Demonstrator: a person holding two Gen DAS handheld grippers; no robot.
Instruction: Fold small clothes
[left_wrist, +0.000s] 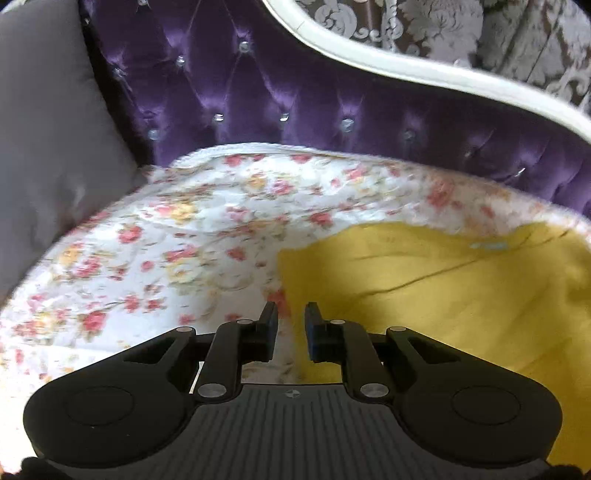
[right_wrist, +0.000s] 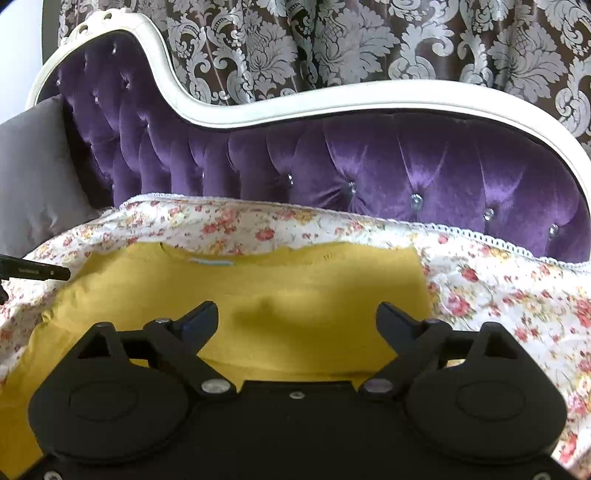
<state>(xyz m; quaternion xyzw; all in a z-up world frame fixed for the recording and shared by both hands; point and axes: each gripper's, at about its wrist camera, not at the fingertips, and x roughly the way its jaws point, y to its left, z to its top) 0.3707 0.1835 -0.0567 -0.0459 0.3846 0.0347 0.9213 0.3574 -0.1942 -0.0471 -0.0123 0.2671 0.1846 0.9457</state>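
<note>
A mustard-yellow garment lies flat on a floral cloth that covers the sofa seat. A pale label shows at its far edge. My right gripper is wide open and empty, held just above the middle of the garment. My left gripper hovers over the garment's left edge, its jaws a small gap apart with nothing between them. A part of the left gripper shows at the far left of the right wrist view.
A purple tufted sofa back with a white curved frame rises behind the seat. A grey cushion leans at the left end. A patterned damask curtain hangs behind the sofa.
</note>
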